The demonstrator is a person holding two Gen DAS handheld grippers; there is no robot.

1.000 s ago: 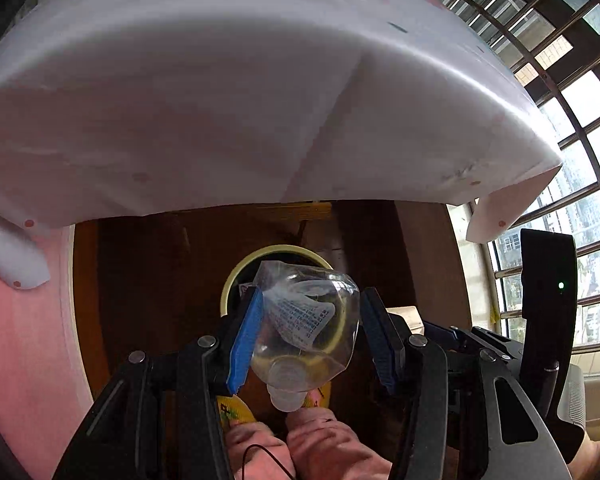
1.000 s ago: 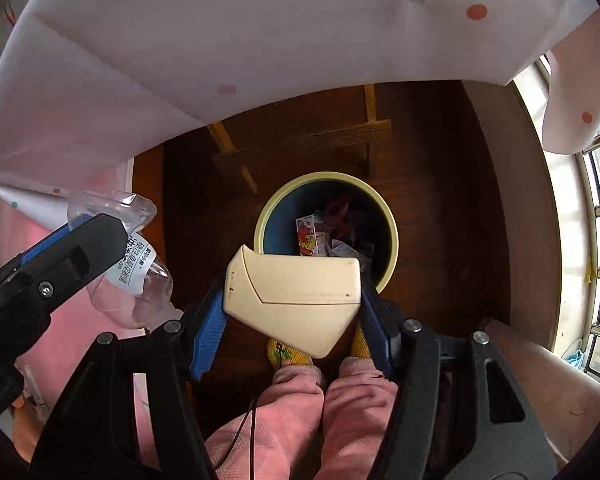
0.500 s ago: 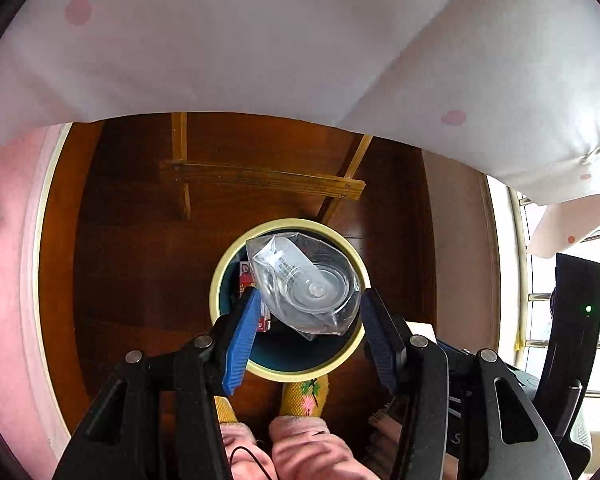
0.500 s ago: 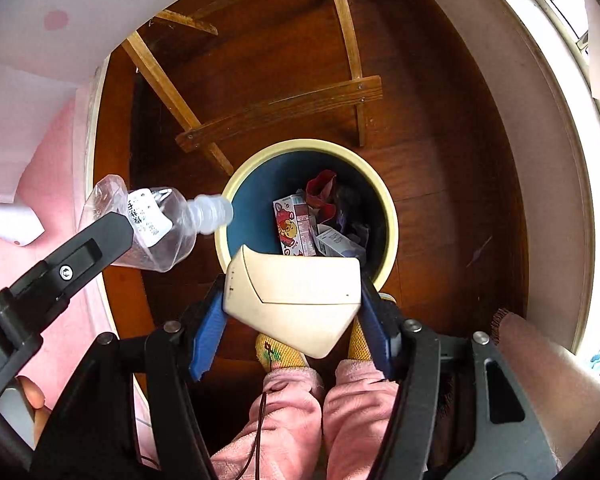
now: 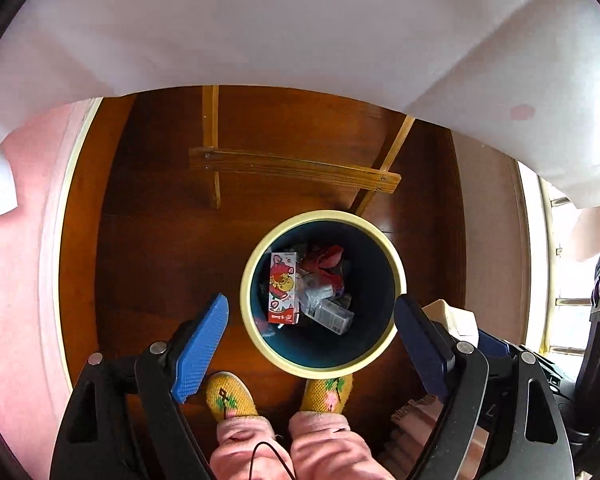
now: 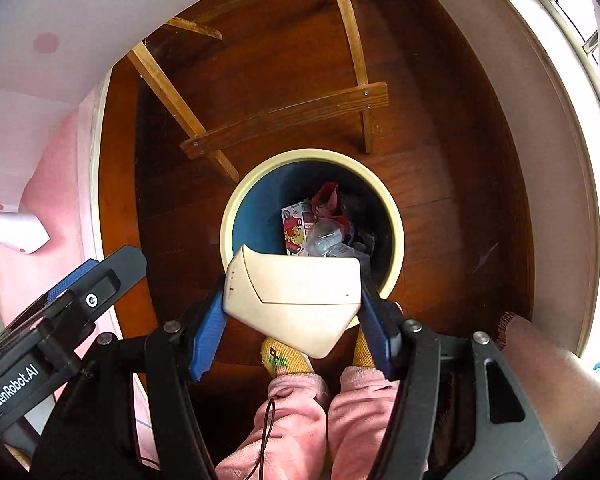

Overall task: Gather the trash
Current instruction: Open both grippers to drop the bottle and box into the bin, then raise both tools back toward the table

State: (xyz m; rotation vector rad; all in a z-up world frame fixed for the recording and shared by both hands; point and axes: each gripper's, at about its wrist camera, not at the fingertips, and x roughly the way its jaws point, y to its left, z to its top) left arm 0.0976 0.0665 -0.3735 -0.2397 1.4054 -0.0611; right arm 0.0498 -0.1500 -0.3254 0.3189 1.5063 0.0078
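Above the cream-rimmed round blue bin point(image 5: 396, 264) on the wooden floor, the left gripper point(image 5: 312, 350) gapes wide and empty, while the right gripper point(image 6: 290, 318) clamps a cream plastic wedge-shaped piece point(image 6: 296, 298) over the bin's near rim, seemingly for dropping.

Dark wood floor point(image 5: 148, 240), white tablecloth point(image 5: 300, 20) – daylit window point(image 5: 564, 280)

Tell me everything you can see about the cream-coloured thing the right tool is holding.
The cream object is a flat, smooth, matte piece that looks like plastic or card, wide at the top and tapering to a blunt point at the lower right. A thin seam line crosses its face. The right tool is shut on it, blue pads pressing on its left and right edges. It hangs above the near rim of the yellow-rimmed bin, not touching it. What it is I cannot tell.
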